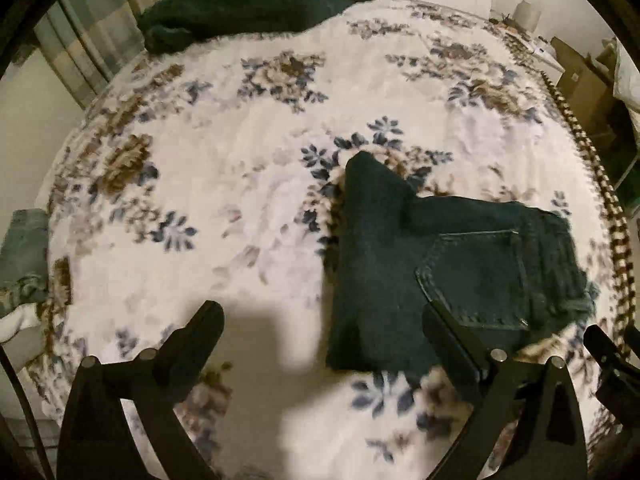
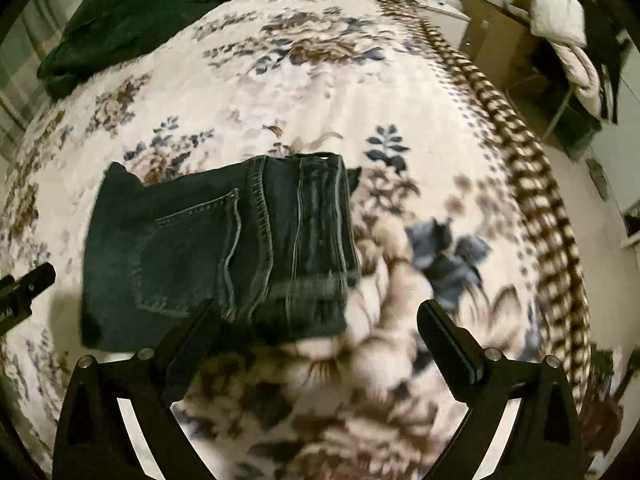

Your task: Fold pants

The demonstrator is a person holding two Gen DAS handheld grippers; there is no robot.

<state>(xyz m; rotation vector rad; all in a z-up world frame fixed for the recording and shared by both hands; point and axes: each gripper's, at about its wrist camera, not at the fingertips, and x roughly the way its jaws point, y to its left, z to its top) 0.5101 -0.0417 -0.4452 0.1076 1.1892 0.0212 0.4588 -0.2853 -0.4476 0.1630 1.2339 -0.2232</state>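
Note:
Dark blue jeans (image 1: 440, 264) lie folded into a compact bundle on the floral bedspread (image 1: 240, 184), back pocket up. In the right wrist view the jeans (image 2: 216, 256) sit left of centre, waistband to the right. My left gripper (image 1: 320, 320) is open and empty, held above the bed just in front of the bundle's near left edge. My right gripper (image 2: 316, 316) is open and empty, held just in front of the bundle's near right corner. The right gripper's edge (image 1: 612, 356) shows at the far right of the left wrist view. Neither gripper holds cloth.
A dark green garment pile (image 1: 256, 0) lies at the far left of the bed and also shows in the right wrist view (image 2: 136, 16). The bed's striped border (image 2: 520, 168) runs along the right. Cardboard boxes (image 2: 500, 36) and a rack with bedding (image 2: 572, 40) stand beyond it.

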